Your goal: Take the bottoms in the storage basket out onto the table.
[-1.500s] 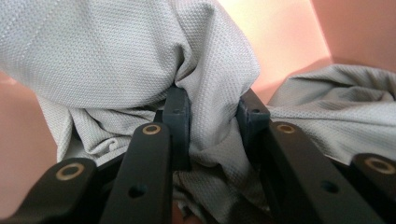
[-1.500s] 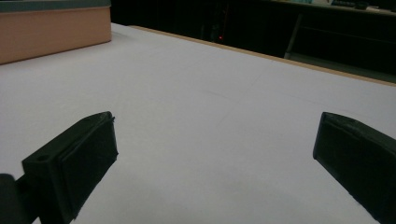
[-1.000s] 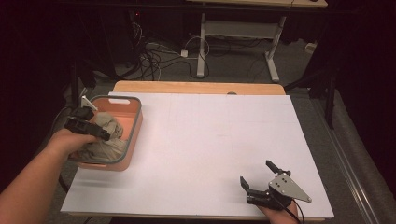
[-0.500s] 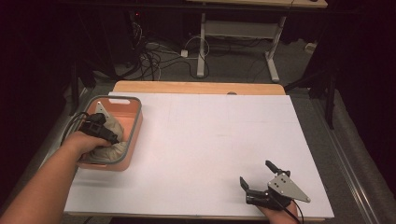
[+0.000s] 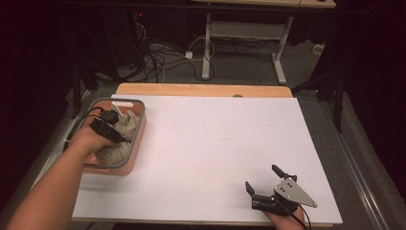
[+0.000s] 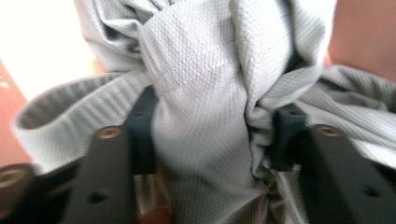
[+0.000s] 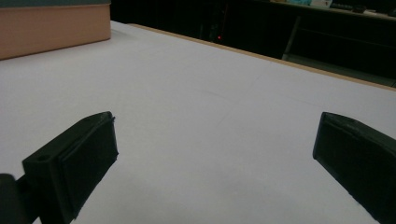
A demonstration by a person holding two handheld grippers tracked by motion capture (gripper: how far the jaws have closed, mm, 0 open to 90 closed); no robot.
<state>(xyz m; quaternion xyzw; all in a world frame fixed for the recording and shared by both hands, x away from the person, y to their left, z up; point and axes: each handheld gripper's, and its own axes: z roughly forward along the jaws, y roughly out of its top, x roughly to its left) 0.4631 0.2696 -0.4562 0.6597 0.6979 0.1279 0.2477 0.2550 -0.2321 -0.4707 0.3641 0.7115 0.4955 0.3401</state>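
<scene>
A crumpled grey cloth (image 5: 126,125) lies in an orange basket with a grey rim (image 5: 137,140) at the table's left side. My left gripper (image 5: 118,138) reaches down into the basket. Its jaws have just been closing, and a thick fold of the grey cloth (image 6: 201,70) is bunched between the two pads (image 6: 142,135), which press on it from both sides. Near the table's front right edge my right gripper (image 5: 263,177) rests open, its jaws wide apart over bare white tabletop (image 7: 215,93) with nothing between them.
A white sheet (image 5: 215,139) covers the table, with a wooden strip (image 5: 201,90) along the far edge. The basket's orange wall (image 7: 51,28) appears far off in the right gripper view. Cables and a desk frame (image 5: 239,33) lie on the dark floor behind.
My left hand has sunk deeper into the basket and shifted toward the near side, down onto the cloth. The right gripper has kept still.
</scene>
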